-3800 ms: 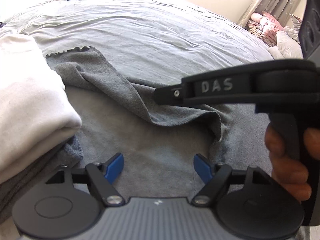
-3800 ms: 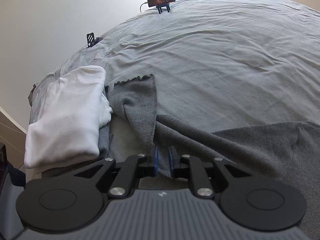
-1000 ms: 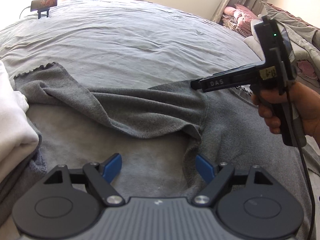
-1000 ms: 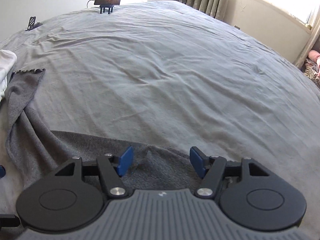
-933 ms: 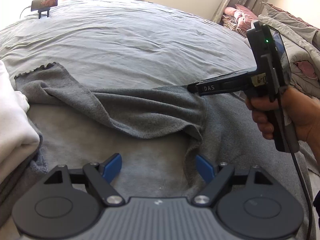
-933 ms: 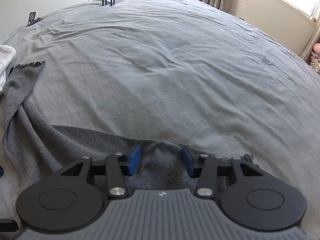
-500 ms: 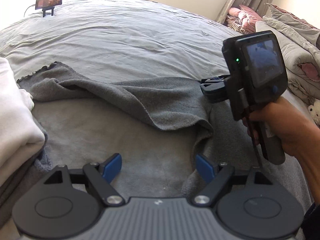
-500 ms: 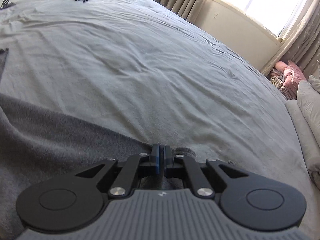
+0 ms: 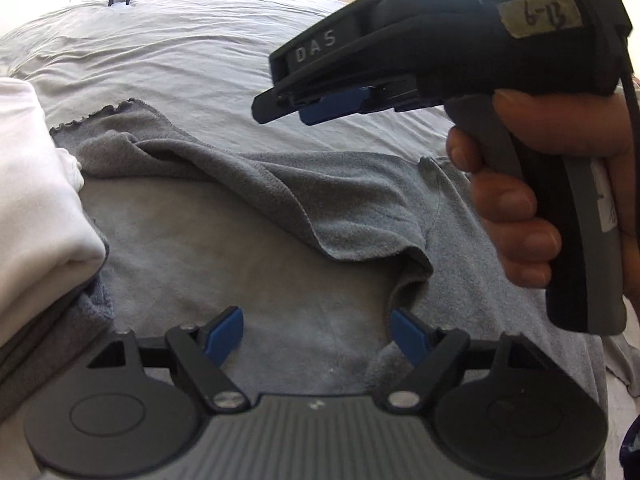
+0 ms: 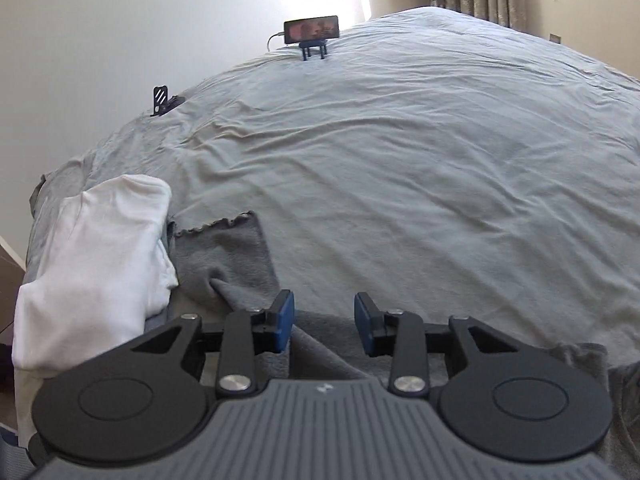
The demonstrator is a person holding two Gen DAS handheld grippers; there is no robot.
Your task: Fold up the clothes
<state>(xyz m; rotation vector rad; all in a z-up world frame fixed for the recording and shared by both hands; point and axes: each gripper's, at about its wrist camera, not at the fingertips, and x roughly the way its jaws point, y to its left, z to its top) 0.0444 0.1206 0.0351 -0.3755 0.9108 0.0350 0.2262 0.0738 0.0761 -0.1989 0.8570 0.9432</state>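
A dark grey knit garment (image 9: 304,196) lies spread on the bed, one sleeve with a frilled cuff (image 9: 100,114) stretched toward the far left; it also shows in the right wrist view (image 10: 236,256). My left gripper (image 9: 318,334) is open and empty, low over the garment's near edge. My right gripper (image 10: 324,322) is open and empty, raised above the garment; in the left wrist view it (image 9: 316,108) hovers at the upper right, held by a hand.
A folded white garment (image 10: 92,264) sits on a stack at the left (image 9: 36,184). The bed has a wrinkled light grey sheet (image 10: 420,160). A phone on a stand (image 10: 312,32) and a small black stand (image 10: 162,102) sit at the far edge.
My right gripper was shut on the garment's far edge half a second ago; it has opened, let go, lifted and swung left. The left gripper stayed open over the near edge.
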